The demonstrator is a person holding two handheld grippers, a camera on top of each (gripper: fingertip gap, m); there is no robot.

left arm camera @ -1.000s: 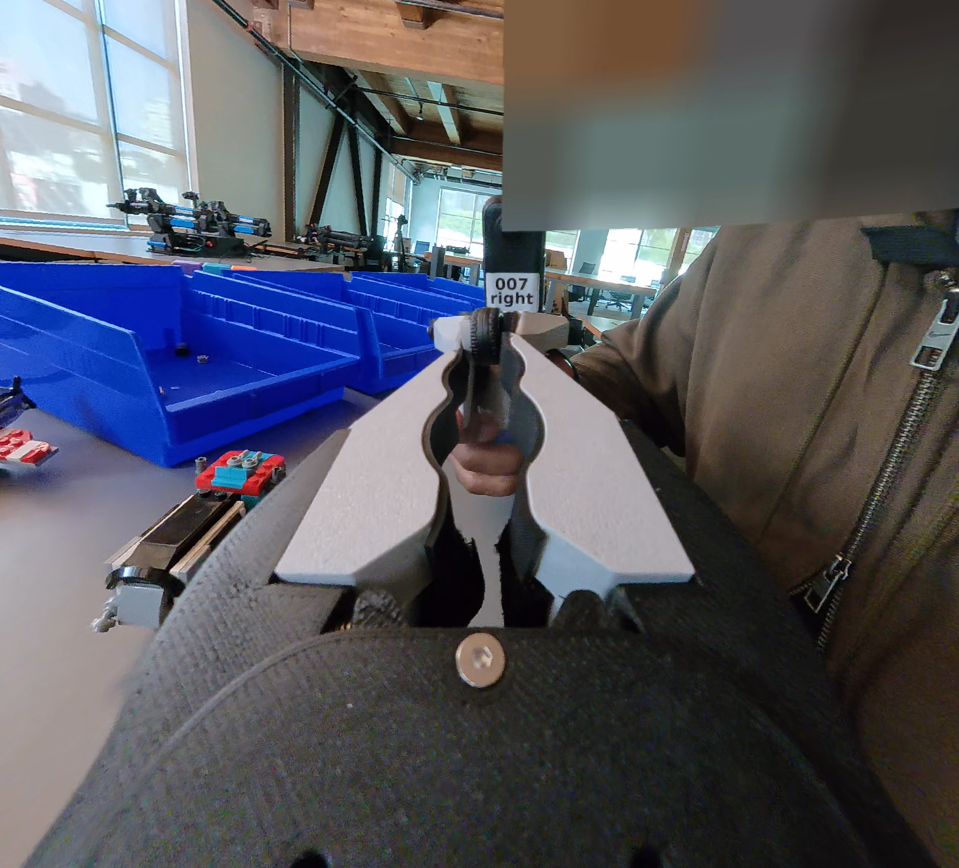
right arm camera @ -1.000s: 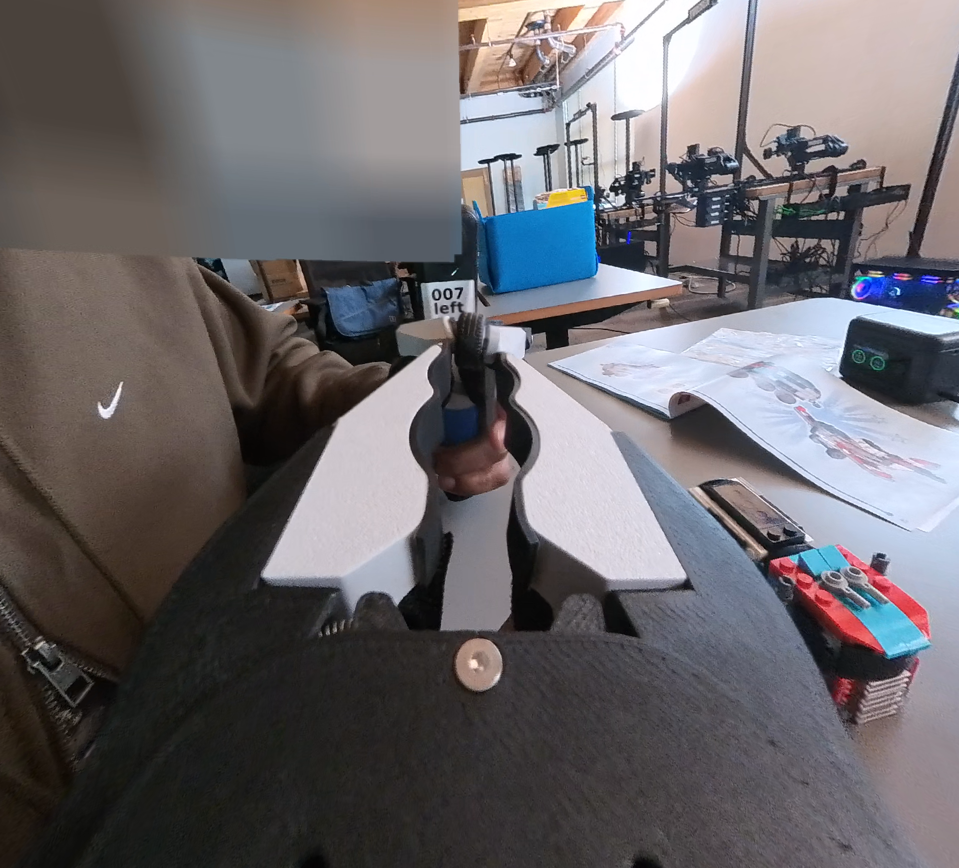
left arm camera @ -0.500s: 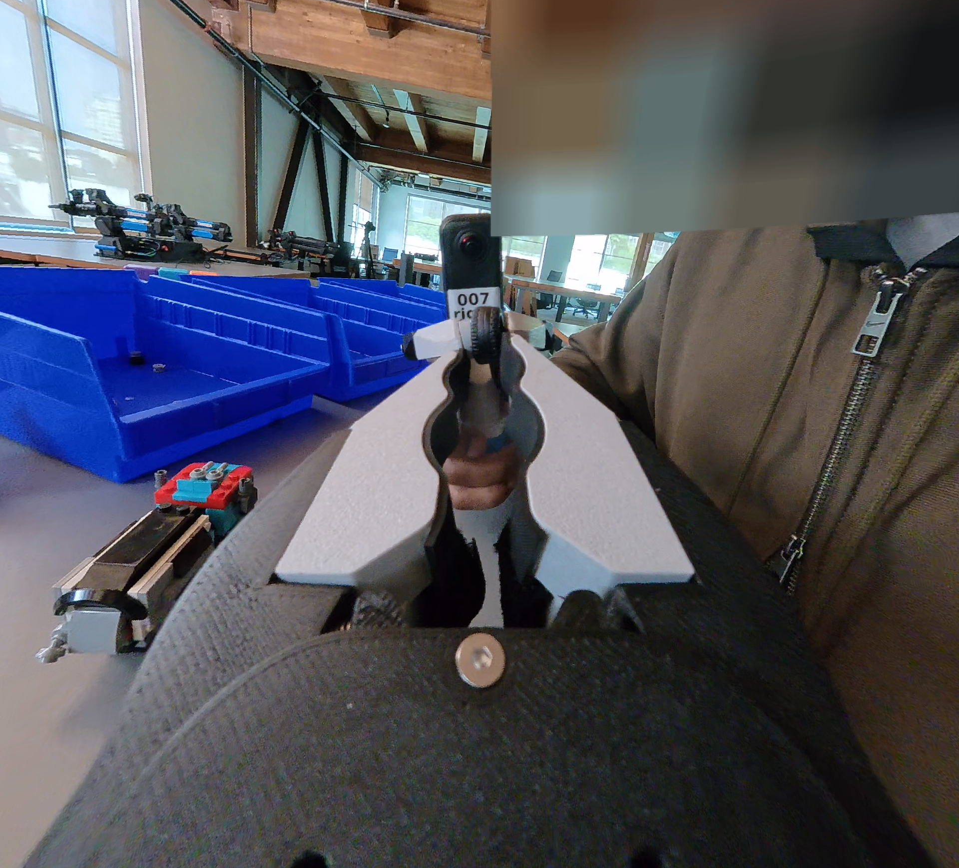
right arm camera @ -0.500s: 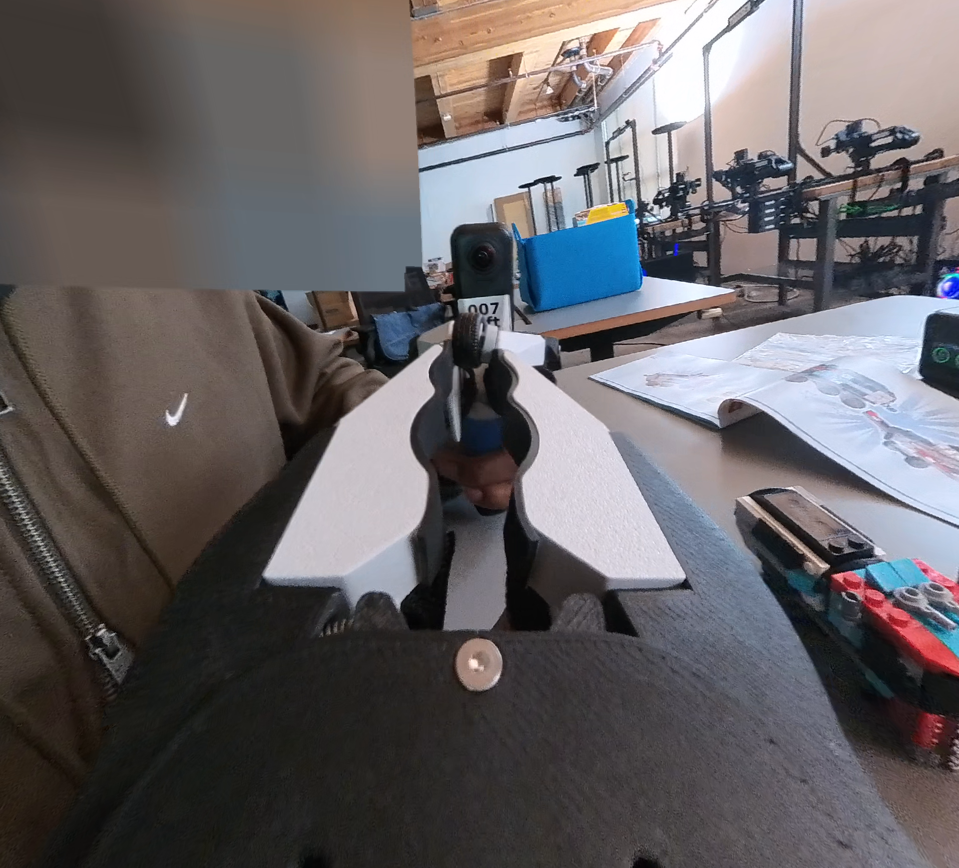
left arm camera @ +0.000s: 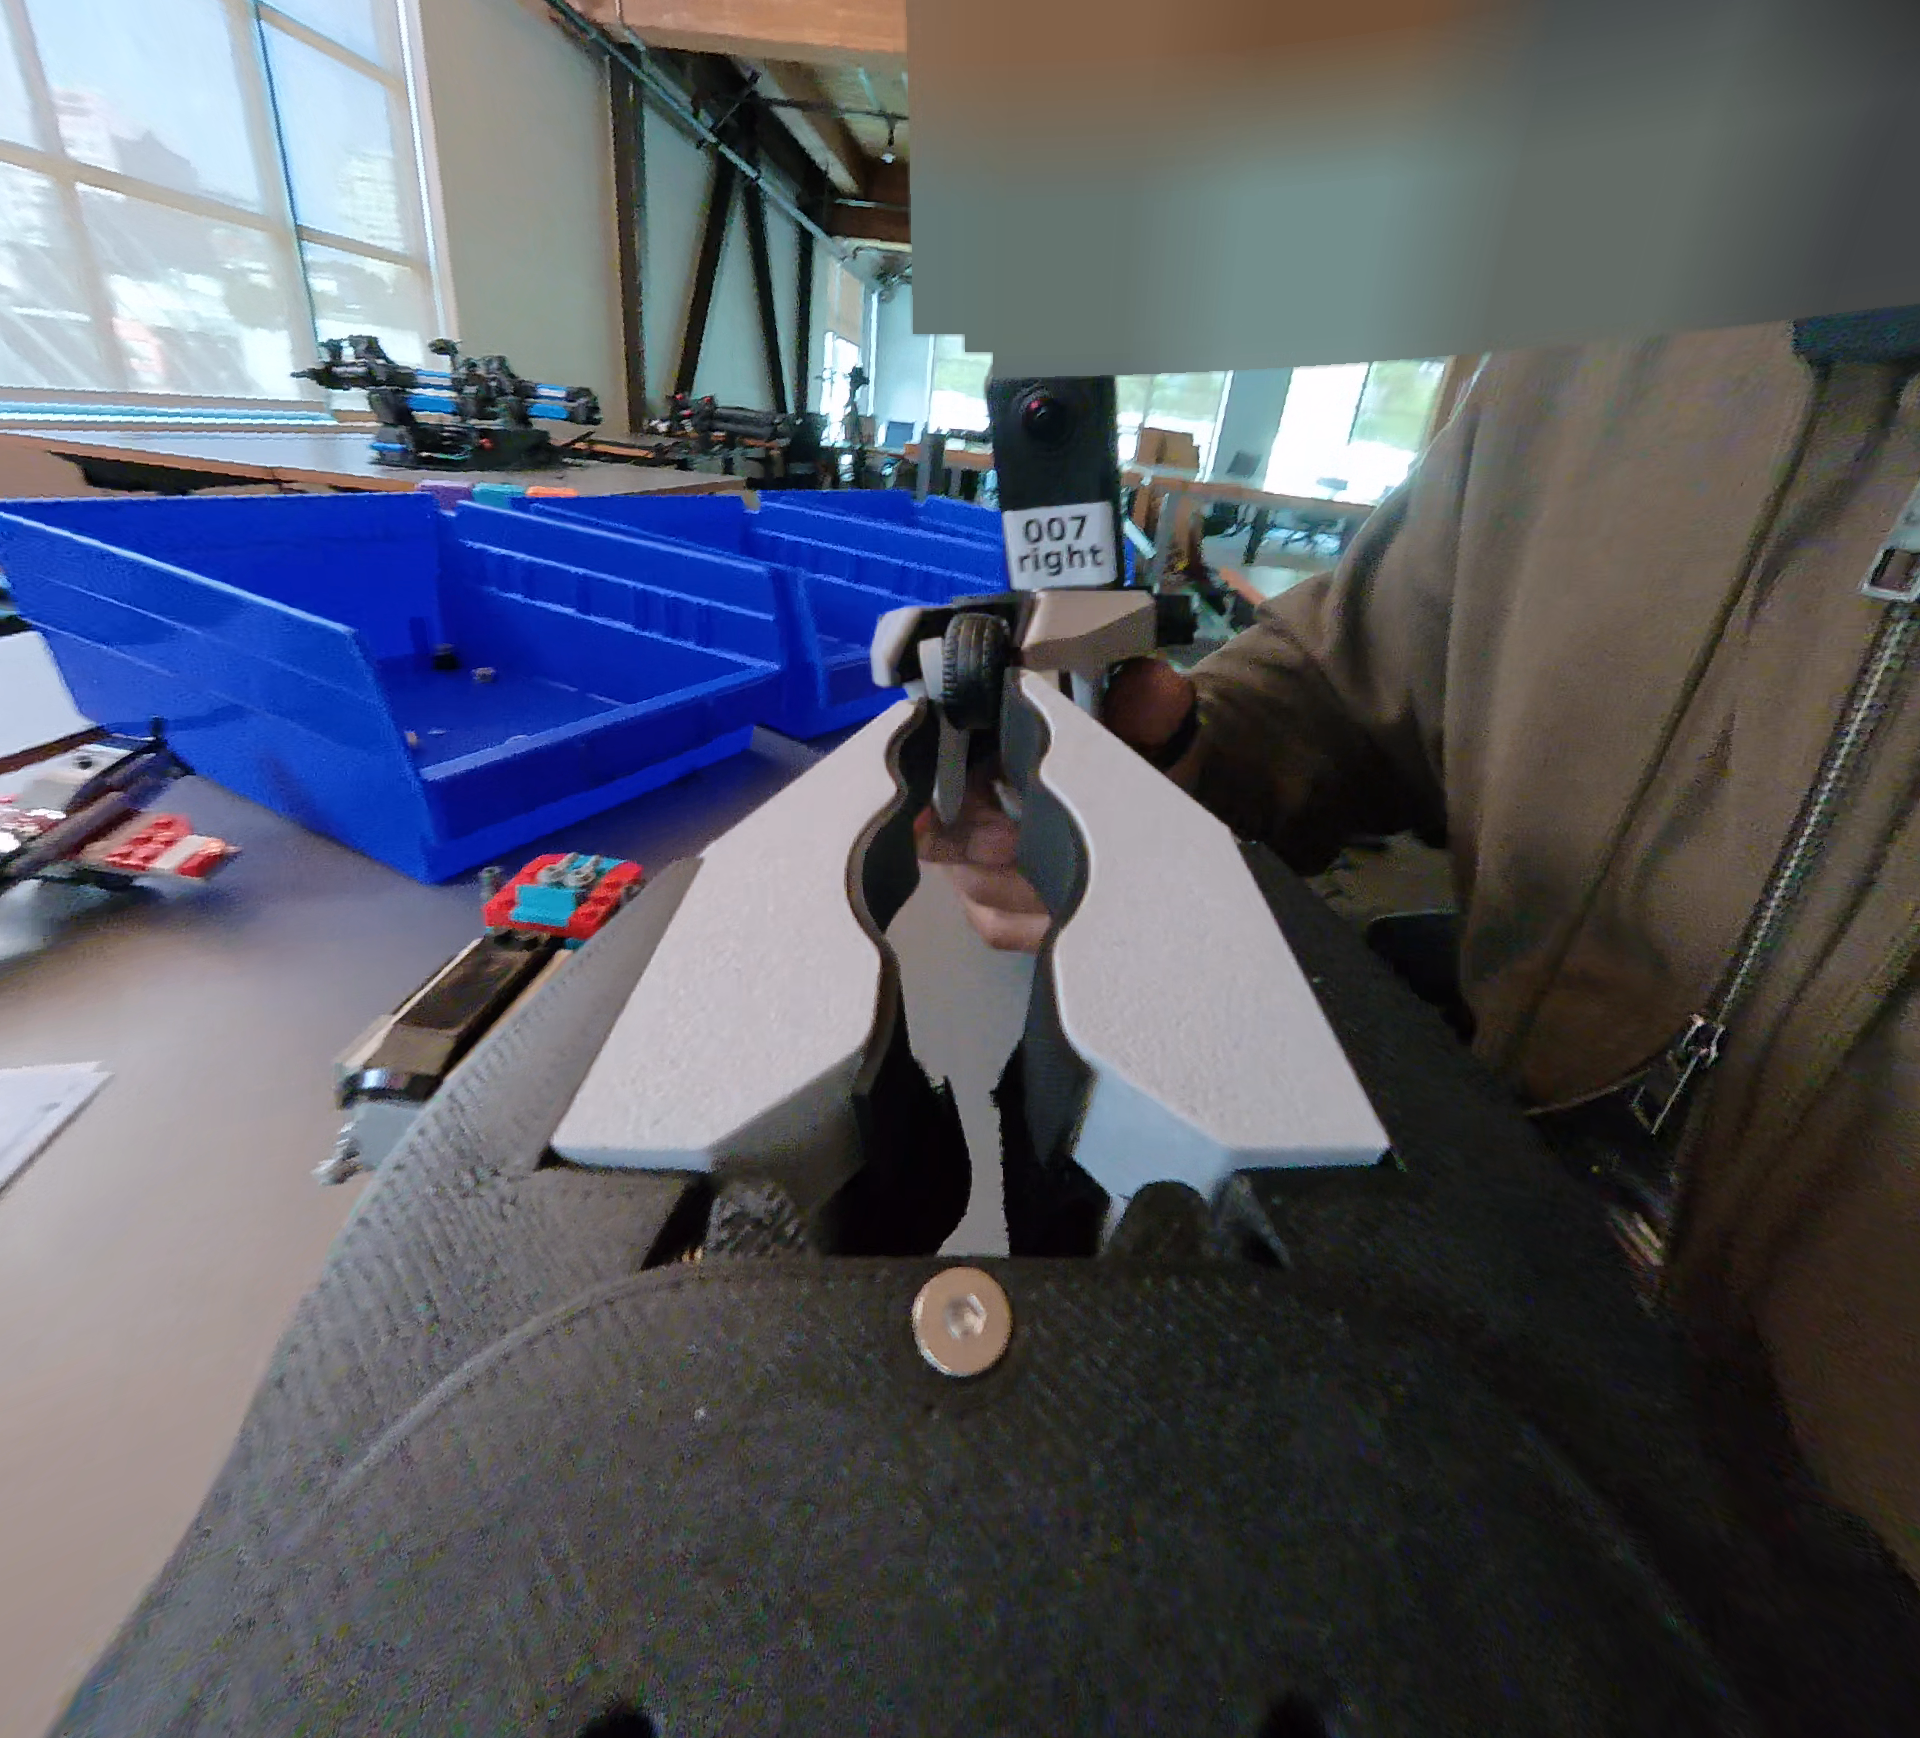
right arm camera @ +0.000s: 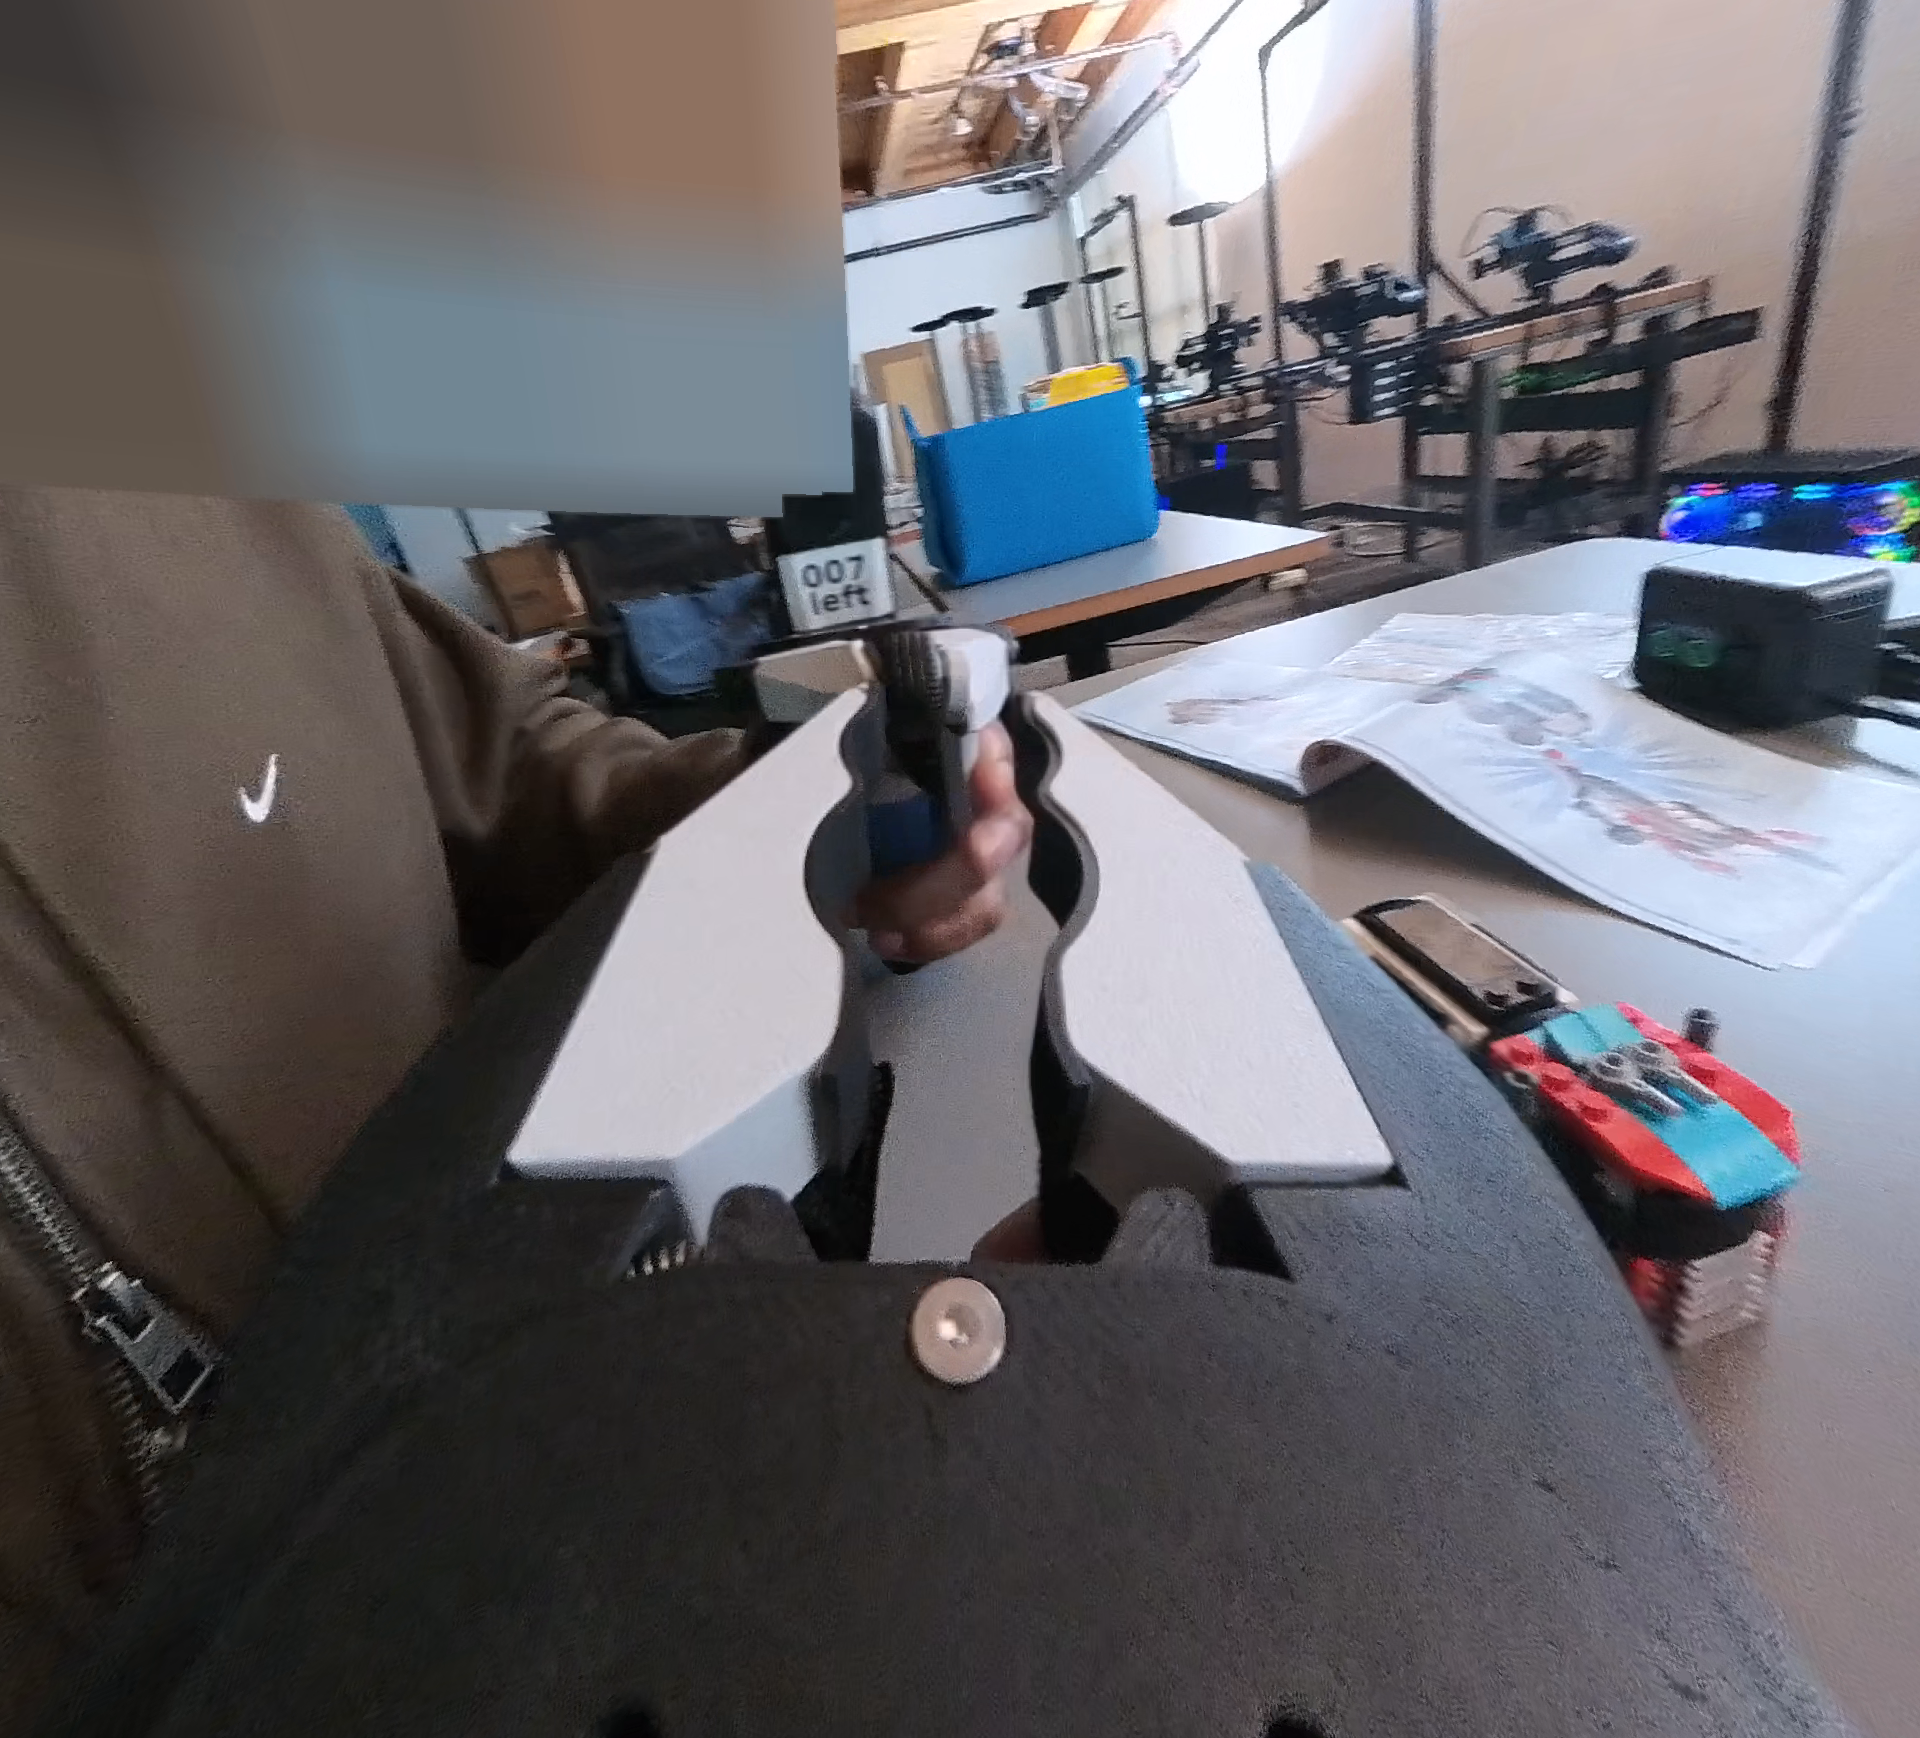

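A small black toy tyre (left arm camera: 975, 662) is held up in the air between my two grippers, which face each other tip to tip. My left gripper (left arm camera: 971, 714) is shut on the tyre, with its pads against the tyre's sides. The tyre also shows in the right wrist view (right arm camera: 910, 686), gripped by the left gripper's pale fingers (right arm camera: 979, 672). My right gripper (right arm camera: 945, 714) is open. Its fingertips stand on either side of the tyre with a gap on the right side. A hand (right arm camera: 951, 878) holds the left gripper's handle behind it.
Blue bins (left arm camera: 416, 649) stand on the grey table at the left. A red, teal and black brick car (right arm camera: 1642, 1127) lies on the table below the grippers. An open booklet (right arm camera: 1558, 753) and a black box (right arm camera: 1766, 639) lie to the right. A person in a brown jacket (left arm camera: 1610, 805) is close behind. Less than 4 cm separates the two grippers' tips.
My right gripper's fingers have spread wider and no longer press on the tyre. My left gripper has stayed shut on it. Both grippers have shifted a little in the air.
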